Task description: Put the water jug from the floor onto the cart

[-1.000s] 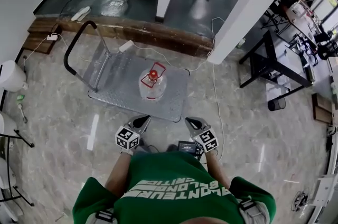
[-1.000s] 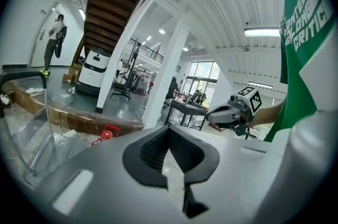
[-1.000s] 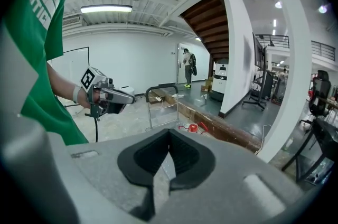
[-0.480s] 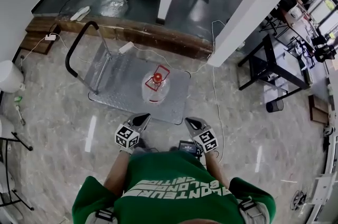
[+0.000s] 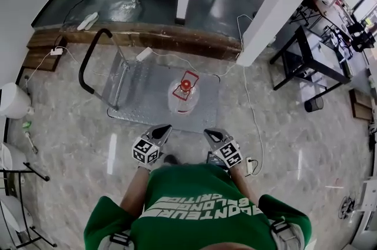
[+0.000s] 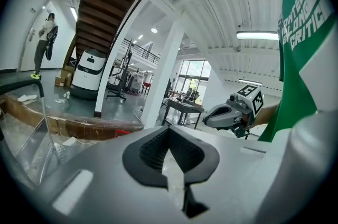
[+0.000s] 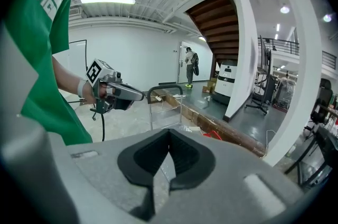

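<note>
The clear water jug (image 5: 183, 99) with a red cap and red handle stands upright on the metal cart (image 5: 144, 92), near the deck's right front. Both grippers are held close to the person's body, short of the cart's near edge and apart from the jug. The left gripper (image 5: 161, 131) is shut and empty, as its own view (image 6: 169, 130) shows. The right gripper (image 5: 211, 134) is also shut with nothing in it (image 7: 169, 136). Each gripper shows in the other's view: the right gripper (image 6: 232, 112) and the left gripper (image 7: 119, 93). The jug's red handle (image 7: 214, 134) peeks over the right gripper's body.
The cart's black push handle (image 5: 88, 60) rises at its left end. A wooden step (image 5: 171, 39) runs behind the cart, with a white column (image 5: 271, 7) at the right. A white cable (image 5: 250, 119) trails across the floor to a plug by my right side. A black table frame (image 5: 306, 63) stands at right.
The cart and jug have slid a little to the right and down in the head view as the person shifted. Both grippers stay shut and empty in front of the body.
</note>
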Demonstrator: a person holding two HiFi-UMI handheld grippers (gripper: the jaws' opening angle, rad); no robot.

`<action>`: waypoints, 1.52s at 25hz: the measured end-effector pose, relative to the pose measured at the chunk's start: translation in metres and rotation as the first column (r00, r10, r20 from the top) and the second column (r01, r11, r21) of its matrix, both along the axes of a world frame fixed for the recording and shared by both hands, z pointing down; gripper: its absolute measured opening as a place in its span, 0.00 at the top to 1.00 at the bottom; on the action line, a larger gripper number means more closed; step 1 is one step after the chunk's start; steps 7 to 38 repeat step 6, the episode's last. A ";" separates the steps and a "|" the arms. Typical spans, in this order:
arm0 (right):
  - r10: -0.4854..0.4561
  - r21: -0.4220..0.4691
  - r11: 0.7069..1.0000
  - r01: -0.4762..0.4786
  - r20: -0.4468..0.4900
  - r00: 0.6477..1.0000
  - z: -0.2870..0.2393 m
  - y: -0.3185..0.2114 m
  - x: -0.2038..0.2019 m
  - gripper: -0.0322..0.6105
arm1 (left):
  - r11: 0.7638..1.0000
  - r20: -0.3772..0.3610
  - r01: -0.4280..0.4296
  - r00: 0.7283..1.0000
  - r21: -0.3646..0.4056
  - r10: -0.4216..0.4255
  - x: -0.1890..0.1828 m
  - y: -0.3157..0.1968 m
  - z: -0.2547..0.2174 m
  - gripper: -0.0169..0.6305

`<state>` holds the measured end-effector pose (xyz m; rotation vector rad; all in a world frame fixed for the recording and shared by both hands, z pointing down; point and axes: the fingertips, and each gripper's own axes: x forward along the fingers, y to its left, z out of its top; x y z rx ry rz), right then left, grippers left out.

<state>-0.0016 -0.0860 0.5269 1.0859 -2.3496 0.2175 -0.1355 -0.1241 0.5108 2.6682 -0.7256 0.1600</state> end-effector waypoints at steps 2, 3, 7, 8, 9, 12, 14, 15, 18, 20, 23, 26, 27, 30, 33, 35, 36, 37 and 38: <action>0.012 -0.006 1.000 -0.012 -0.003 1.000 0.001 0.000 0.001 0.96 | 1.000 -0.002 -0.004 1.000 0.004 0.004 -0.001 -0.001 -0.002 0.95; 0.019 -0.010 1.000 -0.019 -0.002 1.000 -0.001 -0.001 0.001 0.96 | 1.000 -0.003 -0.005 1.000 0.004 0.005 -0.002 -0.001 -0.002 0.95; 0.032 -0.015 0.999 -0.032 0.005 0.999 -0.004 -0.003 0.001 0.96 | 1.000 -0.006 -0.004 1.000 0.000 0.004 -0.004 -0.001 -0.001 0.95; 0.032 -0.015 0.999 -0.032 0.005 0.999 -0.004 -0.003 0.001 0.96 | 1.000 -0.006 -0.004 1.000 0.000 0.004 -0.004 -0.001 -0.001 0.95; 0.032 -0.015 0.999 -0.032 0.005 0.999 -0.004 -0.003 0.001 0.96 | 1.000 -0.006 -0.004 1.000 0.000 0.004 -0.004 -0.001 -0.001 0.95; 0.032 -0.015 0.999 -0.032 0.005 0.999 -0.004 -0.003 0.001 0.96 | 1.000 -0.006 -0.004 1.000 0.000 0.004 -0.004 -0.001 -0.001 0.95; 0.032 -0.015 0.999 -0.032 0.005 0.999 -0.004 -0.003 0.001 0.96 | 1.000 -0.006 -0.004 1.000 0.000 0.004 -0.004 -0.001 -0.001 0.95; 0.032 -0.015 0.999 -0.032 0.005 0.999 -0.004 -0.003 0.001 0.96 | 1.000 -0.006 -0.004 1.000 0.000 0.004 -0.004 -0.001 -0.001 0.95; 0.032 -0.015 0.999 -0.032 0.005 0.999 -0.004 -0.003 0.001 0.96 | 1.000 -0.006 -0.004 1.000 0.000 0.004 -0.004 -0.001 -0.001 0.95; 0.032 -0.015 0.999 -0.032 0.005 0.999 -0.004 -0.003 0.001 0.96 | 1.000 -0.006 -0.004 1.000 0.000 0.004 -0.004 -0.001 -0.001 0.95; 0.032 -0.015 0.999 -0.032 0.005 0.999 -0.004 -0.003 0.001 0.96 | 1.000 -0.006 -0.004 1.000 0.000 0.004 -0.004 -0.001 -0.001 0.95; 0.032 -0.015 0.999 -0.032 0.005 0.999 -0.004 -0.003 0.001 0.96 | 1.000 -0.006 -0.004 1.000 0.000 0.004 -0.004 -0.001 -0.001 0.95; 0.032 -0.015 0.999 -0.032 0.005 0.999 -0.004 -0.003 0.001 0.96 | 1.000 -0.006 -0.004 1.000 0.000 0.004 -0.004 -0.001 -0.001 0.95; 0.032 -0.015 0.999 -0.032 0.005 0.999 -0.004 -0.003 0.001 0.96 | 1.000 -0.006 -0.004 1.000 0.000 0.004 -0.004 -0.001 -0.001 0.95; 0.032 -0.015 0.999 -0.032 0.005 0.999 -0.004 -0.003 0.001 0.96 | 1.000 -0.006 -0.004 1.000 0.000 0.004 -0.004 -0.001 -0.001 0.95; 0.032 -0.015 0.999 -0.032 0.005 0.999 -0.004 -0.003 0.001 0.96 | 1.000 -0.006 -0.004 1.000 0.000 0.004 -0.004 -0.001 -0.001 0.95; 0.032 -0.015 0.999 -0.032 0.005 0.999 -0.004 -0.003 0.001 0.96 | 1.000 -0.006 -0.004 1.000 0.000 0.004 -0.004 -0.001 -0.001 0.95; 0.032 -0.015 0.999 -0.032 0.005 0.999 -0.004 -0.003 0.001 0.96 | 1.000 -0.006 -0.004 1.000 0.000 0.004 -0.004 -0.001 -0.001 0.95; 0.032 -0.015 0.999 -0.032 0.005 0.999 -0.004 -0.003 0.001 0.96 | 1.000 -0.006 -0.004 1.000 0.000 0.004 -0.004 -0.001 -0.001 0.95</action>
